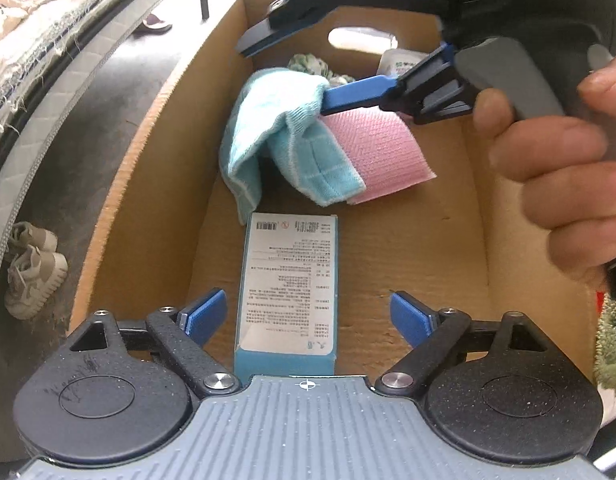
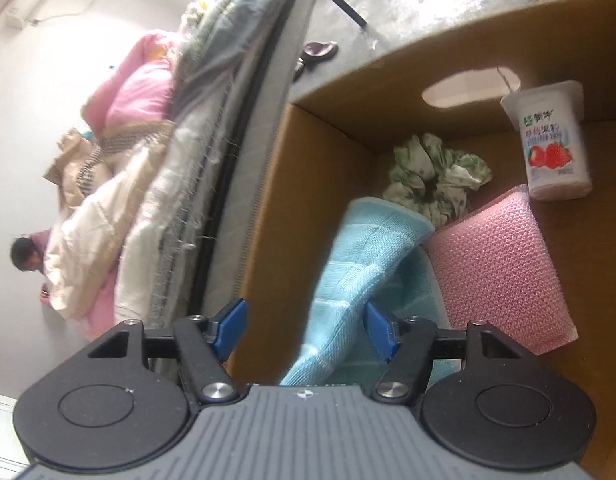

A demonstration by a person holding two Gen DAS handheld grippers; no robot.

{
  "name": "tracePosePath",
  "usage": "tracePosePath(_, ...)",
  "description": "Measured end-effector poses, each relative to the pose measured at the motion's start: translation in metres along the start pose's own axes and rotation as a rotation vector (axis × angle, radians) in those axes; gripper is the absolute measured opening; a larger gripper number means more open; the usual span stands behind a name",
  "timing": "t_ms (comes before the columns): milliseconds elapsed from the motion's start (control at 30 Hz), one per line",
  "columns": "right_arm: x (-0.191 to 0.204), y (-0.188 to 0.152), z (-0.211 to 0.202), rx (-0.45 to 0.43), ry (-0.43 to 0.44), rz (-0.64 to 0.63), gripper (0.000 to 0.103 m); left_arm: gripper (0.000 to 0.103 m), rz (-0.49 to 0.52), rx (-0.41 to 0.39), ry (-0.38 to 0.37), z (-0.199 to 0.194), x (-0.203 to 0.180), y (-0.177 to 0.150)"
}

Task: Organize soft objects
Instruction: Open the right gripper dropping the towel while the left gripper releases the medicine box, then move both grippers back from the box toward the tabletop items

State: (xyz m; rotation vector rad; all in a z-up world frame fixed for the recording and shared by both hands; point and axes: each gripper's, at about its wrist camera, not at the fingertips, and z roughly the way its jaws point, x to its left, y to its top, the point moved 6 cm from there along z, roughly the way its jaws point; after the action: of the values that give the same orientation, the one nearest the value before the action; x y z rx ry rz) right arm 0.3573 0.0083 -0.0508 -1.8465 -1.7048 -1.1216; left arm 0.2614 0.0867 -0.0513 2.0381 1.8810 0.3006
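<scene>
Left wrist view: left gripper (image 1: 308, 316) spread wide, nothing clasped; a printed carton (image 1: 288, 288) lies on the floor of the cardboard box (image 1: 147, 208) between its blue pads, touching neither. Ahead of it, the turquoise cloth (image 1: 275, 140) drapes over a pink cloth (image 1: 382, 156). The right gripper (image 1: 291, 68), held by a hand (image 1: 556, 168), reaches in from the right; its lower finger (image 1: 348, 94) touches the turquoise cloth's top, the upper finger stands clear above. Sneakers (image 1: 31, 268) sit outside the box, to the left. Right wrist view: right gripper (image 2: 303, 328) parted, jaws released; the turquoise cloth (image 2: 360, 264) runs up between the pads, brushing the right pad (image 2: 382, 330), the left pad apart. Only here: a green scrunchie (image 2: 436, 176) beyond the cloth, a strawberry yoghurt cup (image 2: 548, 140) far right, bedding (image 2: 147, 184) left of the box, and a person (image 2: 25, 256) at the far left.
</scene>
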Motion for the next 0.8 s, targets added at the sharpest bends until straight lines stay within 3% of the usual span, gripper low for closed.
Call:
tracePosePath(400, 0.019, -0.020, -0.098, -0.113, 0.122, -0.059, 0.067, 0.090, 0.026, -0.067, 0.002, -0.023, -0.003, -0.006)
tracePosePath(800, -0.021, -0.123, -0.231, -0.274, 0.215, -0.219, 0.068, 0.088, 0.123, -0.221, 0.042, -0.062, -0.016, -0.003)
